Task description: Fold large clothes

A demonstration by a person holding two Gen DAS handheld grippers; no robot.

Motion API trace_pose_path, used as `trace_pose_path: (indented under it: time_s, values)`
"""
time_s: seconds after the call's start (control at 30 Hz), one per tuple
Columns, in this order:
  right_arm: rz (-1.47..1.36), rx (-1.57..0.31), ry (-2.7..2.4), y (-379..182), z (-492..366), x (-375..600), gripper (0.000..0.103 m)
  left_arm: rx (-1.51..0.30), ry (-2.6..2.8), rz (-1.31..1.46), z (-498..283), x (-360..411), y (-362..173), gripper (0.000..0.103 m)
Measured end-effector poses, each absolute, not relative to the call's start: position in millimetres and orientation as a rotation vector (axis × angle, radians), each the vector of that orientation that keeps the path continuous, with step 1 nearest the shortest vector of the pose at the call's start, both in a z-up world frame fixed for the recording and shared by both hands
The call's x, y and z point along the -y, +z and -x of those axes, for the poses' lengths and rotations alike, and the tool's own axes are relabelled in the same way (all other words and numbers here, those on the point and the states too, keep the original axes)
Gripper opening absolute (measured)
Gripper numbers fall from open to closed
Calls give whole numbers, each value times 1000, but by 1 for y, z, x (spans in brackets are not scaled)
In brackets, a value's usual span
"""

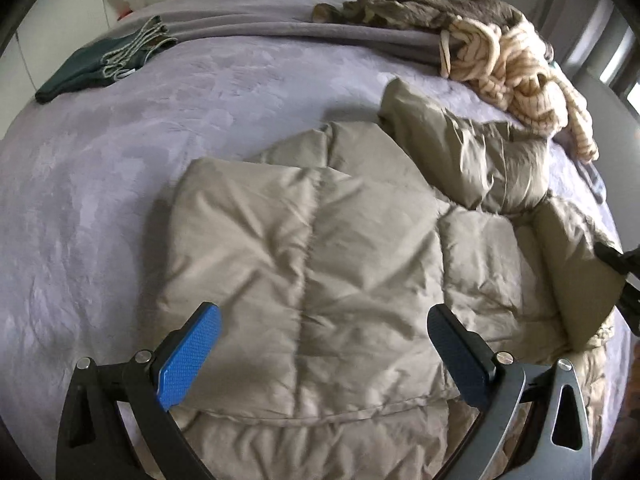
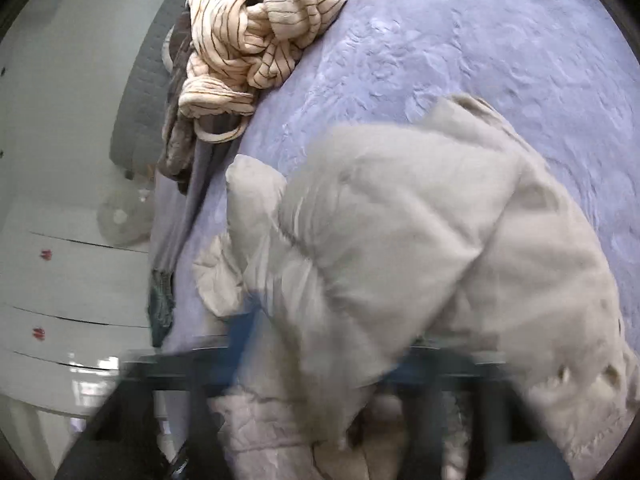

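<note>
A beige padded jacket (image 1: 328, 264) lies spread on the lilac bed cover (image 1: 100, 184), one side folded over its middle, a sleeve (image 1: 480, 152) bunched at the upper right. My left gripper (image 1: 324, 352) hovers just above the jacket's lower part, open and empty, blue pads wide apart. My right gripper (image 2: 320, 364) is blurred and mostly hidden under the jacket (image 2: 400, 248), shut on a fold of its edge; it also shows at the right edge of the left wrist view (image 1: 624, 276).
A striped cream garment (image 1: 520, 68) (image 2: 256, 36) and a brown-grey one (image 1: 420, 12) are heaped at the bed's far right. A folded dark green garment (image 1: 100, 64) lies at the far left. White drawers (image 2: 60, 280) stand beside the bed.
</note>
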State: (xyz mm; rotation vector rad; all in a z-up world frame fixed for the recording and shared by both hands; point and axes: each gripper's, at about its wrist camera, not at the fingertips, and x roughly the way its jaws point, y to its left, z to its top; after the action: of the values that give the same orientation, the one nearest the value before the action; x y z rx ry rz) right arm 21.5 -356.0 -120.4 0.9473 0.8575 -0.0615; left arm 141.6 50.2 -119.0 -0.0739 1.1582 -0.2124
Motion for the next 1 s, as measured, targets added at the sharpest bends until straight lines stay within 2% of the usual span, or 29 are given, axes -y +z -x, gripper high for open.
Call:
trace_pose_path:
  time_s: [0.17, 0.27, 0.33, 0.37, 0.43, 0.5, 0.6, 0.7, 0.8, 0.87, 0.93, 1.0]
  values:
    - [-531, -908, 130, -92, -56, 261, 7, -1148, -239, 149, -145, -70, -113, 100]
    - [-287, -979, 200, -100, -60, 196, 7, -1145, -281, 237, -145, -78, -110, 100]
    - [-181, -1017, 199, -112, -54, 171, 15, -1144, -310, 305, -145, -81, -109, 100]
    - [-137, -1039, 200, -118, -51, 161, 19, -1145, -330, 346, -146, -82, -109, 100]
    - [-92, -1087, 225, -128, -43, 149, 63, -1149, -371, 409, -147, -80, -109, 100]
    - [-43, -1086, 254, -131, -33, 140, 73, -1153, -404, 439, -148, -76, -109, 100]
    - [48, -1087, 262, -130, -22, 136, 73, -1168, -467, 479, -150, -65, -110, 100]
    - [2, -1097, 244, -125, -2, 165, 73, -1200, -516, 464, -153, -46, -114, 100]
    - [-158, -1100, 147, -117, 20, 225, 73, -1245, -526, 417, -157, -27, -127, 100]
    - [-371, -1118, 73, -122, 32, 281, 73, -1268, -528, 397, -159, -15, -136, 99]
    - [-620, -1117, 17, -134, 49, 335, 73, -1277, -538, 391, -159, -7, -141, 84]
    - [-818, -1055, -54, -140, 68, 384, 73, -1309, -535, 371, -163, 3, -146, 56]
